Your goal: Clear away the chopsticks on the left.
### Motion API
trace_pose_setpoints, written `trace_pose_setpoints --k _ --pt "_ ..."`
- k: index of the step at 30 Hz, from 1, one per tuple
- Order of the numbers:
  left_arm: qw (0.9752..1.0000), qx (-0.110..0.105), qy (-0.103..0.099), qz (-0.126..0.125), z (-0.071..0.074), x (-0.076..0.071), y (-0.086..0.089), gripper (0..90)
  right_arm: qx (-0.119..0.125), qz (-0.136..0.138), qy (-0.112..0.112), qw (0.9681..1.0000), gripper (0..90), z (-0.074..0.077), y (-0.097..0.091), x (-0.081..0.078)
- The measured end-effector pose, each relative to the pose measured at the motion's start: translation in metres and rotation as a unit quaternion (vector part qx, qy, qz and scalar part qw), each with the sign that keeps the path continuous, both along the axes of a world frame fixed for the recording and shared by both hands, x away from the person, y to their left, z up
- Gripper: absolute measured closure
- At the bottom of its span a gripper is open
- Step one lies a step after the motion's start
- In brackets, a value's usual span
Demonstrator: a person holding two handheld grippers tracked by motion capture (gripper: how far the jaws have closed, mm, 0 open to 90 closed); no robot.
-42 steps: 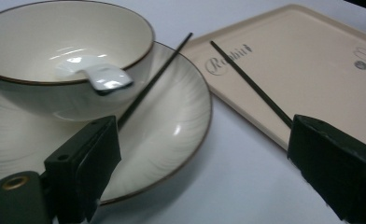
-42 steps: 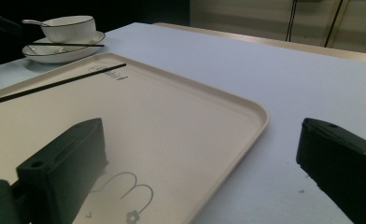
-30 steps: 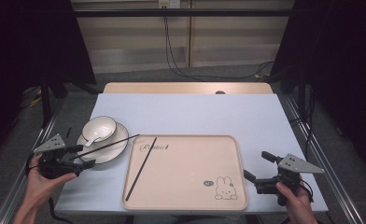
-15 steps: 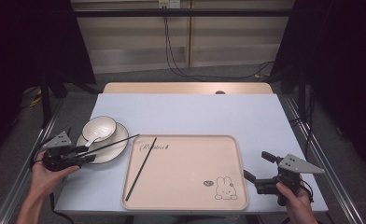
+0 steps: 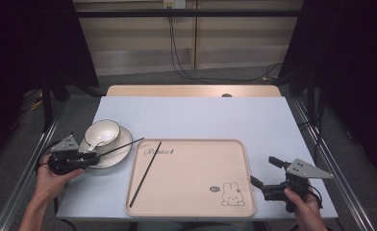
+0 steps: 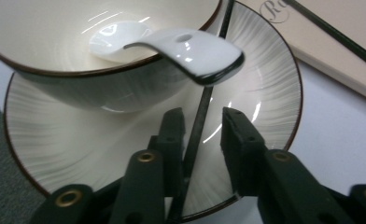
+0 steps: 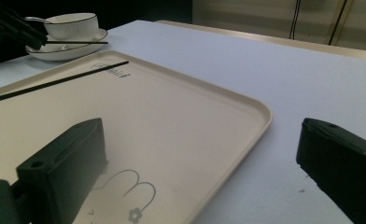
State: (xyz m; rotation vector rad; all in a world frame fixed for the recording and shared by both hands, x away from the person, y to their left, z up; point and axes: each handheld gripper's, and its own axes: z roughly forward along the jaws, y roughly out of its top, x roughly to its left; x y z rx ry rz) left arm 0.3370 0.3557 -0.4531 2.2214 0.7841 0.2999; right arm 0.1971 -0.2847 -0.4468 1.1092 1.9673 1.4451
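left hand-held gripper [image 6: 202, 123]: jaws just closing in around the black chopstick [image 6: 200, 122], a small gap showing | chopstick lying across the plate [image 6: 265, 84] by the bowl [image 6: 41, 32] | right hand-held gripper [image 5: 266, 172]: sitting wide open, holding nothing, near the tray [image 5: 191, 178]

bare forearms with no sleeves, a black two-jaw left gripper [image 5: 91, 157] and right gripper [image 5: 265, 172] in hand, grey three-cornered plate on top of each, brass-ringed screw holes, thin black cables trailing back
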Motion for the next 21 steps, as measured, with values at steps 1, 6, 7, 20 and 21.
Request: trace_pose_setpoints --k 1,6,7,20,21 --pt "1.0000 0.006 -0.003 -0.003 0.001 0.001 -0.001 71.8 0.000 0.001 0.001 1.0000 1.2 0.000 0.000 0.000" --pt "0.9999 0.009 0.002 -0.009 0.001 0.003 -0.005 72.9 0.000 0.000 0.001 1.0000 1.2 0.000 0.000 0.000" --pt "0.9999 0.008 0.004 -0.012 0.000 0.005 -0.008 73.0 0.001 -0.001 0.001 1.0000 1.3 0.000 0.000 0.000" --pt "0.9989 0.023 0.017 -0.037 -0.002 0.007 -0.019 85.1 0.000 -0.001 0.000 1.0000 1.3 0.000 0.000 0.000" --pt "0.9991 0.017 0.018 -0.035 -0.002 0.007 -0.020 85.2 0.000 0.000 0.000 1.0000 1.3 0.000 0.000 0.001"
